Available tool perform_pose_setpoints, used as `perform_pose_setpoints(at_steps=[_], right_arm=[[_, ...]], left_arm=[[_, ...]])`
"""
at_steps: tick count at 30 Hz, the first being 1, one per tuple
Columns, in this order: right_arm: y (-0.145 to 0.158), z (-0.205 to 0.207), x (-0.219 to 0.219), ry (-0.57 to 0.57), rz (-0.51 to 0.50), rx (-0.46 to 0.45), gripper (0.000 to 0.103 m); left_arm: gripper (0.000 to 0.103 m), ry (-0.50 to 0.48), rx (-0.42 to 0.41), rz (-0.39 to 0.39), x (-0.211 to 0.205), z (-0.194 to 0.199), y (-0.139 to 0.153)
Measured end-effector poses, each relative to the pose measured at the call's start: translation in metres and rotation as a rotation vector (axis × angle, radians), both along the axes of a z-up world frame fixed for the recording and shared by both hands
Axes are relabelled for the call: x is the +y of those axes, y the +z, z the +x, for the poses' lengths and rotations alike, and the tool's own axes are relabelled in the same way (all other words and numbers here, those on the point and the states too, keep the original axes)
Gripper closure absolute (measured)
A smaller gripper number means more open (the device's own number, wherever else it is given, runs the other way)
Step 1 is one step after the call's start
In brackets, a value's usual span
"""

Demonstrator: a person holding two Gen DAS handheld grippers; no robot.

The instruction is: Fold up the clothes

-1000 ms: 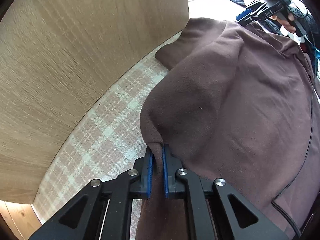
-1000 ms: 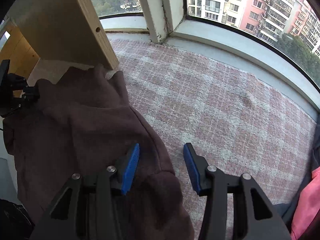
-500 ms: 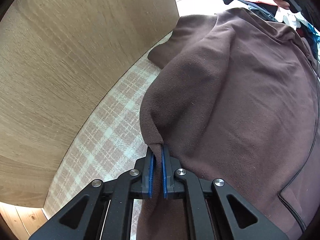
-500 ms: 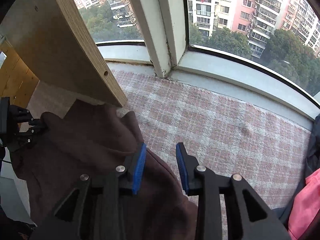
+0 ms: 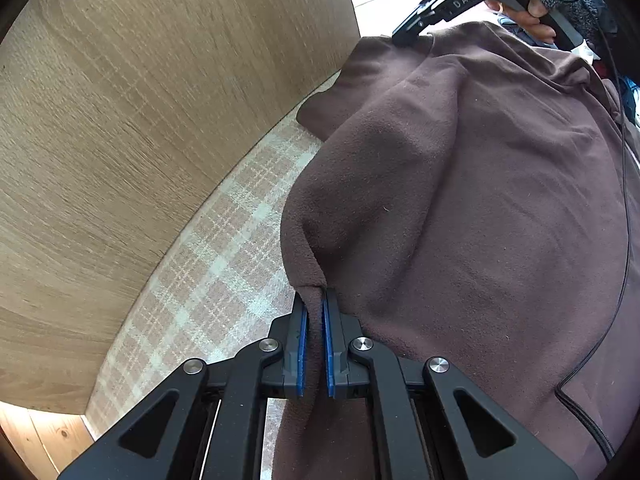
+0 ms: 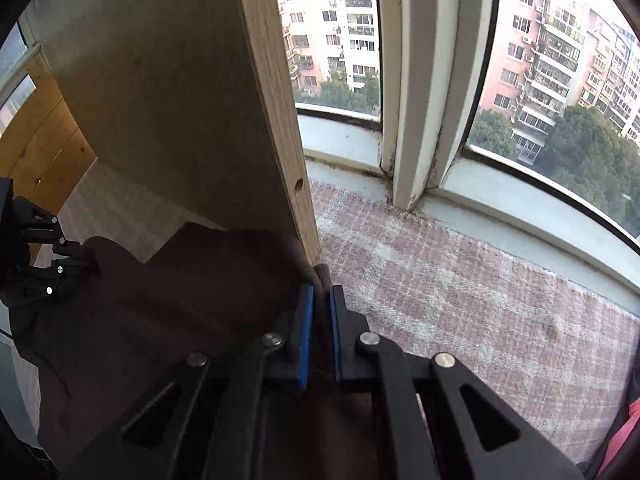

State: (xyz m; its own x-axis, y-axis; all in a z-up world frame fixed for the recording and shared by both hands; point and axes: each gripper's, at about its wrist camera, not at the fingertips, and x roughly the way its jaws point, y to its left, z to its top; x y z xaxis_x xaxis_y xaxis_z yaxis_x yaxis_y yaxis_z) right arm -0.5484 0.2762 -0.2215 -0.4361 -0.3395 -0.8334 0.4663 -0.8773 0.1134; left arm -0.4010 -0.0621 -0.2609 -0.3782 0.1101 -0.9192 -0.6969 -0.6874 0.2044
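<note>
Left gripper (image 5: 314,312): my blue pads are pinched narrow on a ridge of the brown fleece garment (image 5: 460,208), at its edge nearest the wooden panel (image 5: 160,120).
Right gripper (image 6: 319,300): the jaws are closing, and a fold of the garment sits between the pads, which press it right beside the panel's end. From the left wrist view I see this gripper (image 5: 404,38) at the far edge of the fleece, a hand (image 5: 532,20) on its handle.
Garment: soft, napped, dark brown; it lies draped in broad folds over the plaid cloth (image 5: 208,272) and is stretched between my two grippers.
Hidden: the garment's lower part is cut off by the frame and by my gripper bodies, so I cannot tell its full shape. In the right wrist view it lies in shadow and its folds are hard to read.
Plaid cloth: woven, pink and pale checks, flat, running to the window sill (image 6: 520,216).
Cable (image 5: 624,200): thin, black, trailing over the fleece's right side.
Panel: upright, wood-grained, raw cut edge with one drilled hole.
</note>
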Motion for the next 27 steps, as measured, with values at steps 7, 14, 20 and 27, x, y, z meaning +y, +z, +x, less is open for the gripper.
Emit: perform_pose_setpoints(at_steps=[7, 14, 20, 27], right_arm=[[-0.007, -0.015, 0.019, -0.156, 0.052, -0.028, 0.099], [0.021, 0.036, 0.046, -0.123, 0.111, 0.008, 0.093], [0.050, 0.100, 0.086, -0.186, 0.040, 0.004, 0.075], [0.062, 0.190, 0.110, -0.244, 0.069, -0.021, 0.072]], left_arm=[[0.076, 0.085, -0.012, -0.023, -0.028, -0.005, -0.012], [0.071, 0.138, 0.084, -0.070, -0.082, 0.038, 0.025], [0.070, 0.213, -0.008, -0.017, -0.099, 0.007, 0.024], [0.059, 0.333, -0.045, -0.134, -0.083, 0.075, 0.008]])
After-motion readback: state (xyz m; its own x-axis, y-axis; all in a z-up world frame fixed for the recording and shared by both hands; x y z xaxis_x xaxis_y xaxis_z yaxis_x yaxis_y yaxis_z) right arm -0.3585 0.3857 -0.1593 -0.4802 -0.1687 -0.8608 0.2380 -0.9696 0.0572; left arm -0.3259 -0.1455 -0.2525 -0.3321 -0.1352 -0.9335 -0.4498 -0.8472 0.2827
